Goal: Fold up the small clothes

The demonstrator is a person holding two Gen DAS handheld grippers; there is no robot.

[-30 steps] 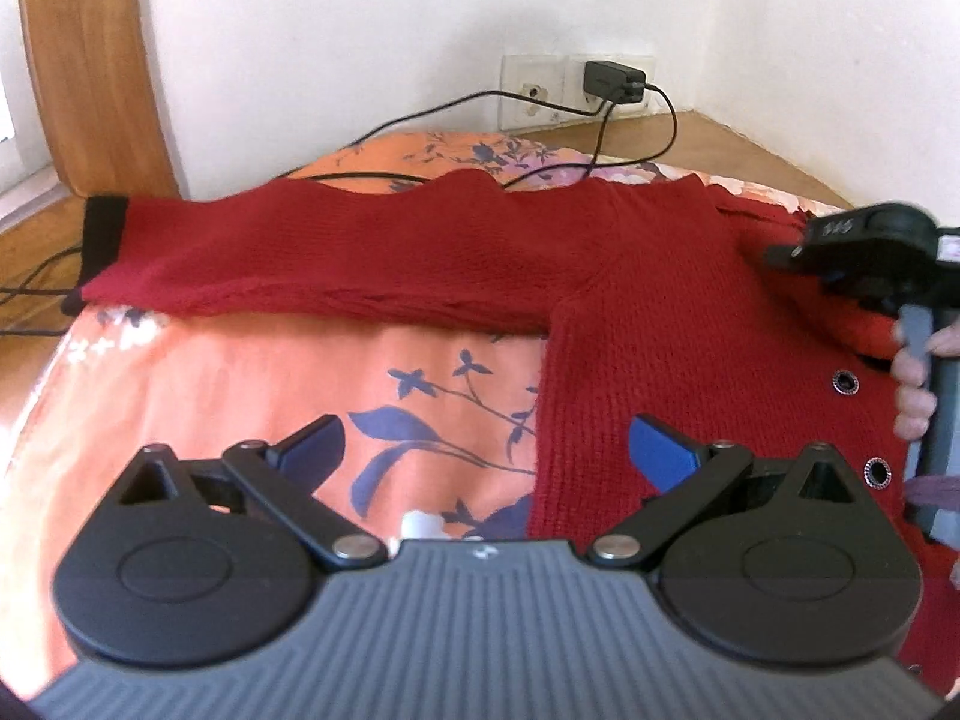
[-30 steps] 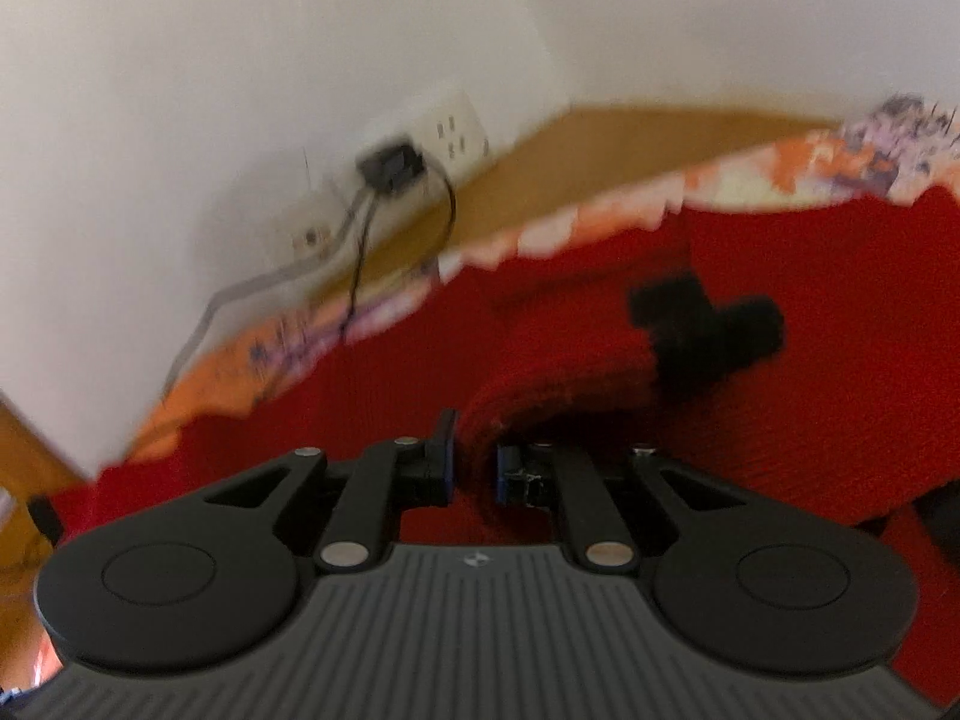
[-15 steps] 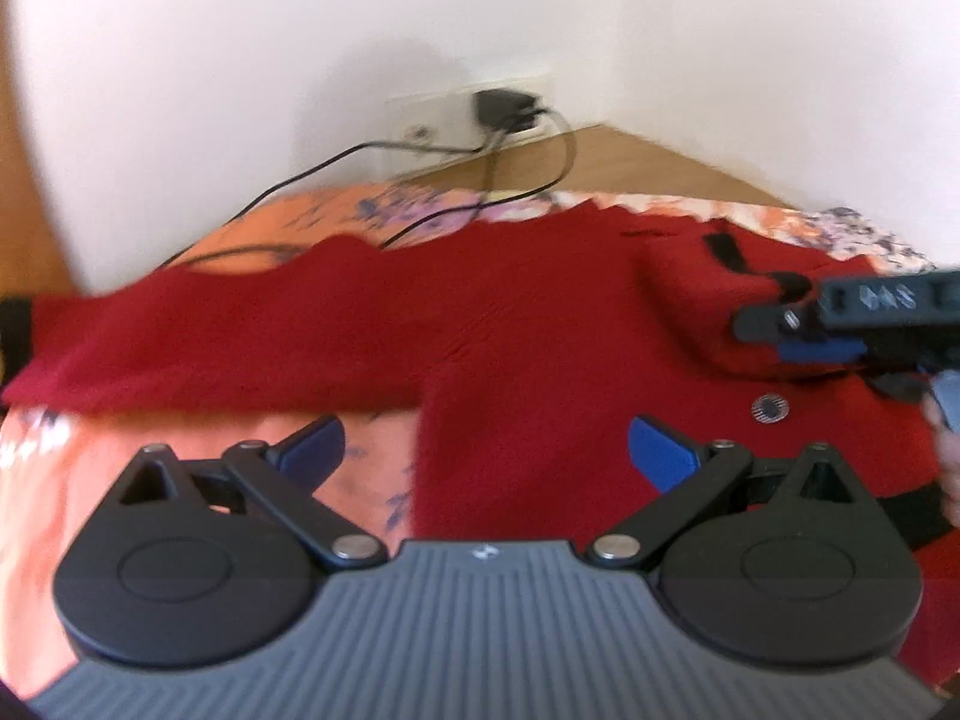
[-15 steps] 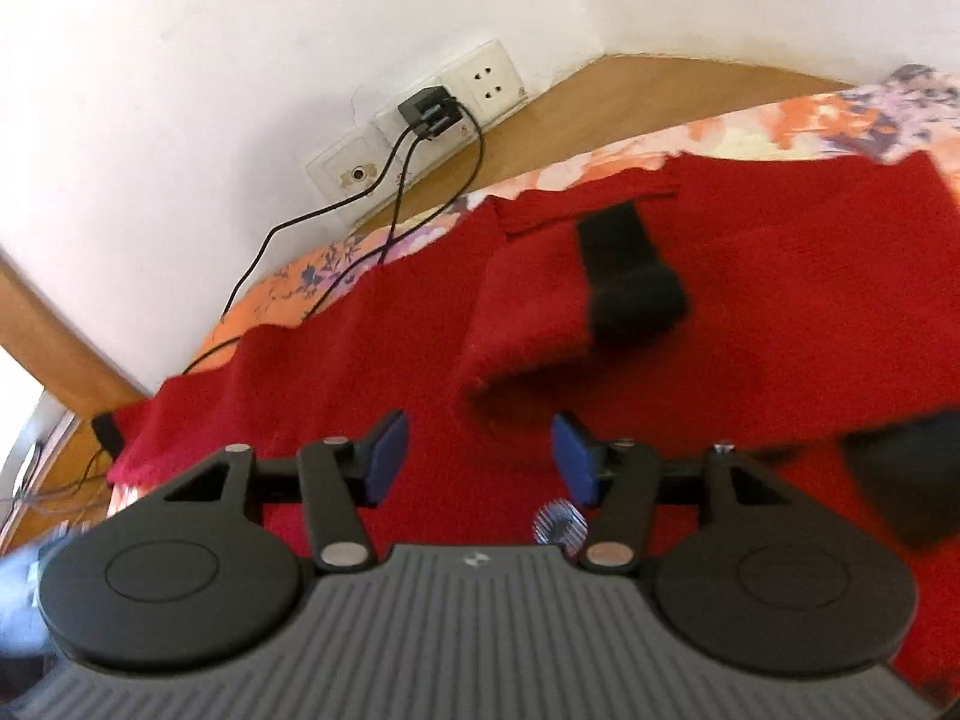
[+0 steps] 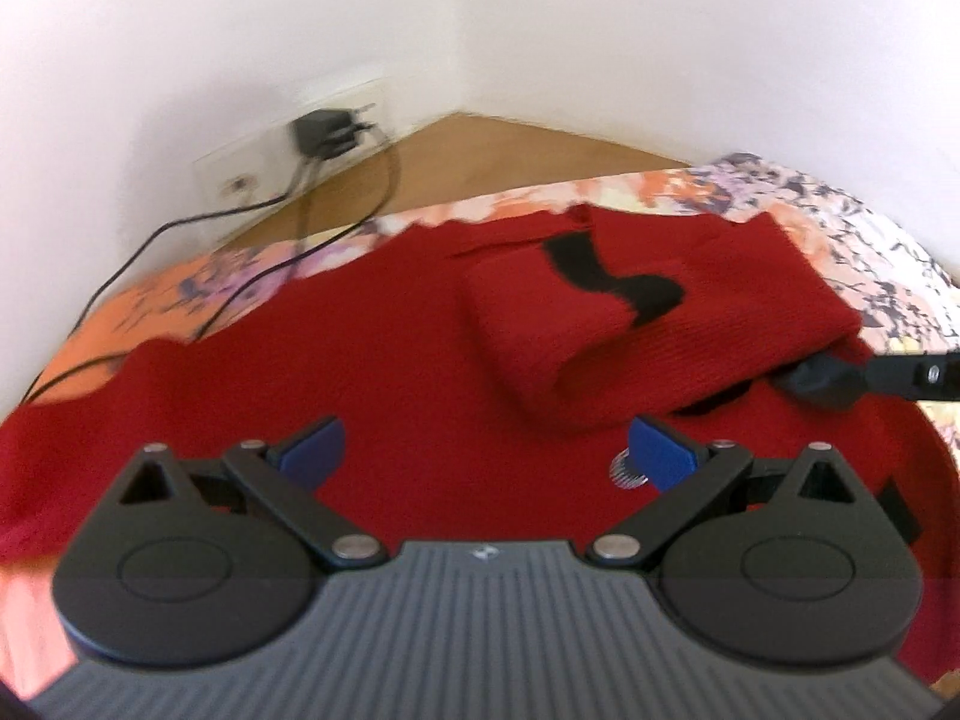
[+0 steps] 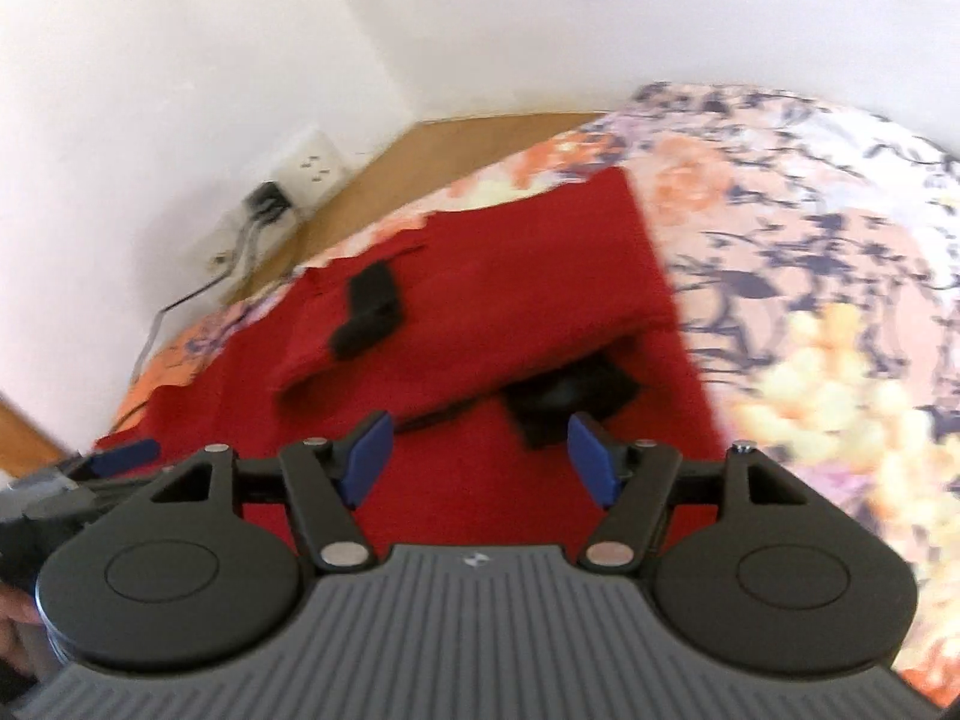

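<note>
Both grippers, left [image 5: 483,450] and right [image 6: 477,456], jaws spread, empty; soft, limp knit cardigan [image 5: 390,324], probably best pinched at far-left sleeve edge.

Cardigan [image 5: 390,324] left sleeve cut off at frame edge; wall socket [image 6: 312,165] blurred (both views soft).

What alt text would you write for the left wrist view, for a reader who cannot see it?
A red knitted cardigan lies spread on a floral orange bedcover, with one black-cuffed sleeve folded across its body. The open left gripper hovers over it, holding nothing. The right gripper enters at the right edge beside the folded sleeve.
</note>
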